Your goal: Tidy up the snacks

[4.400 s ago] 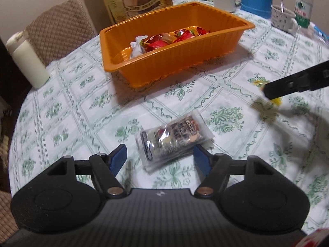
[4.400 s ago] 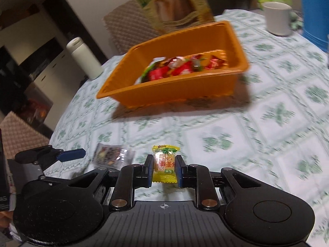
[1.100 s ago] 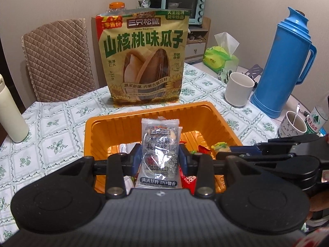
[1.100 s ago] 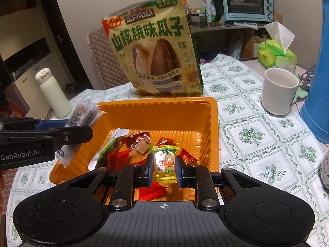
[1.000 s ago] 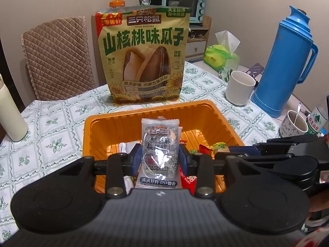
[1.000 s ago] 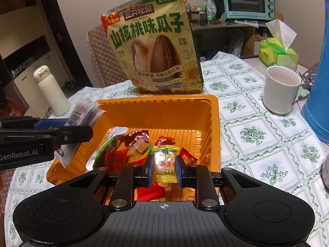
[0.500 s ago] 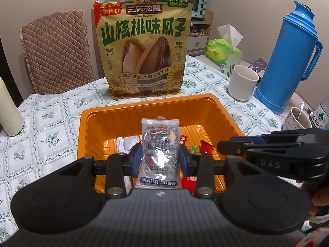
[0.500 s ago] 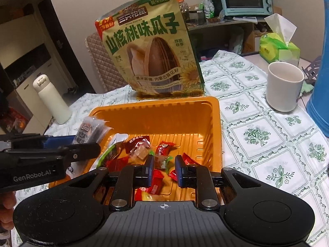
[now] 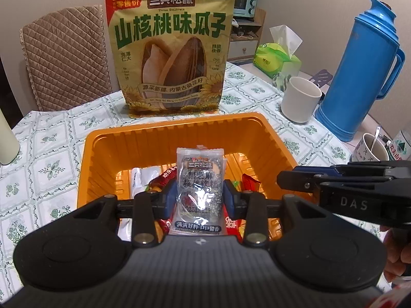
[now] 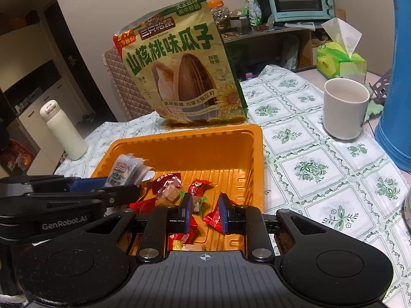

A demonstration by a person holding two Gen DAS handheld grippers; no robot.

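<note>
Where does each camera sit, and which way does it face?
Left wrist: sits on the left gripper and looks down into the orange tray. Its fingers clamp a clear snack packet. The right gripper and the edge of a hand enter from the right.
Right wrist: sits on the right gripper and looks into the tray. There is nothing between its fingers, and the left gripper with the packet enters from the left.
Shared: both grippers, the tray, the packet, the sunflower seed bag and the white mug.
</note>
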